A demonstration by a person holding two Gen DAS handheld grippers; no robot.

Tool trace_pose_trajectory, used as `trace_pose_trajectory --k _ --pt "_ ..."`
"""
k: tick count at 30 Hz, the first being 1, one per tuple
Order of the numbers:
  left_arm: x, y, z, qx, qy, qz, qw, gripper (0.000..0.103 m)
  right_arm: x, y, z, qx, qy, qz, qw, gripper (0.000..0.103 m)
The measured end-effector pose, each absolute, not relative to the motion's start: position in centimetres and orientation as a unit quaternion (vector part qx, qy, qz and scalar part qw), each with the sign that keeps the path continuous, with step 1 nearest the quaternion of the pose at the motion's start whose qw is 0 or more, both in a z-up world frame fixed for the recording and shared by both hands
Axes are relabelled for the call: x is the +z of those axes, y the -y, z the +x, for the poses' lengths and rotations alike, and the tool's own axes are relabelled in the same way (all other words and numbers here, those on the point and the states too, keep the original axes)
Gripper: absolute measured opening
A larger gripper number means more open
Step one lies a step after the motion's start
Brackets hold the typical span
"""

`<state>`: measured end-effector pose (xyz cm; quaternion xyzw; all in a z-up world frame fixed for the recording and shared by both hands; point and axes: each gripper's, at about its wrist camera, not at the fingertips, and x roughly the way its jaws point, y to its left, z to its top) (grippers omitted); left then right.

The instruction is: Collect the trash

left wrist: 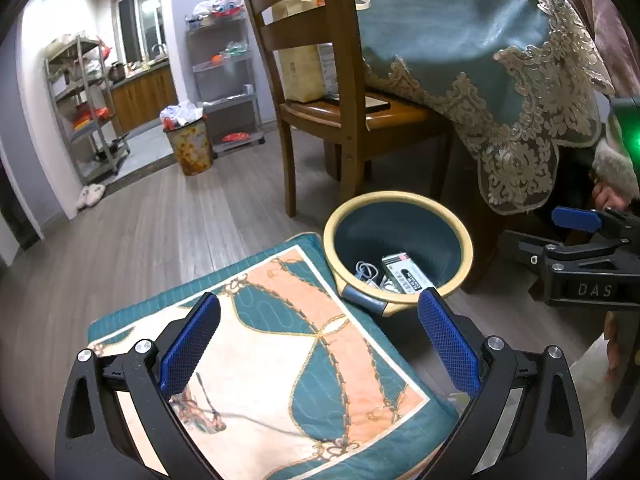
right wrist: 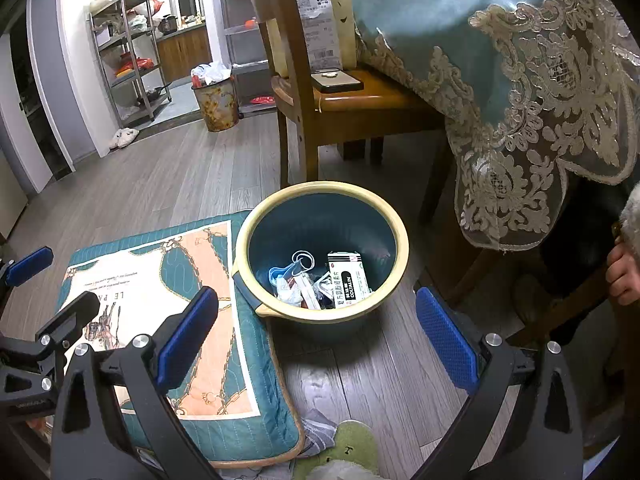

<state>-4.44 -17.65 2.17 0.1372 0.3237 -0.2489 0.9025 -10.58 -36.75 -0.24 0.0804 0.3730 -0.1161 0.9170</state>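
Both blue-padded grippers, left and right, gape empty.
Beyond: teal round yellow-rimmed wastebasket on grey wood flooring; inside, white medicine box points lengthwise away.

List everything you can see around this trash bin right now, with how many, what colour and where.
Bin: one, teal with cream rim, on the floor beside the cushion.
Trash: several pieces, a white box, wrappers, a blue-white strap, inside the bin.
Cushion: one, teal, peach and cream, on the floor left of the bin.
Chair: one, brown wood, behind the bin.
Phone: one, dark, on the chair seat.
Bag: one, cream, on the chair.
Tablecloth: one, teal with beige lace, hanging at right.
Full bin: one, patterned, far back by the shelves.
Shelves: grey, at the back; count unclear.
Left tongs: blue pads, open, over the cushion.
Right tongs: blue pads, open, above the bin's near edge.
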Motion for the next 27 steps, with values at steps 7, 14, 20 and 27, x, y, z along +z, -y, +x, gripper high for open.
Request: trace_pose_trajectory --k 7,14,20,27 --pt "2.17 17.74 -4.48 -0.249 -0.323 0.139 0.902 0.098 -0.42 36.56 -10.67 -0.119 -0.375 0.084 0.916 0.097" --pt "2.16 17.70 -4.46 -0.249 -0.323 0.138 0.902 0.098 -0.46 36.61 -10.62 -0.119 -0.376 0.083 0.915 0.097" --pt "2.21 17.82 -4.46 -0.249 -0.325 0.133 0.902 0.098 -0.70 36.46 -10.56 -0.120 -0.379 0.081 0.914 0.097" --pt "2.23 17.89 -4.40 -0.248 -0.326 0.131 0.903 0.098 -0.73 36.41 -10.51 -0.120 -0.382 0.083 0.913 0.097"
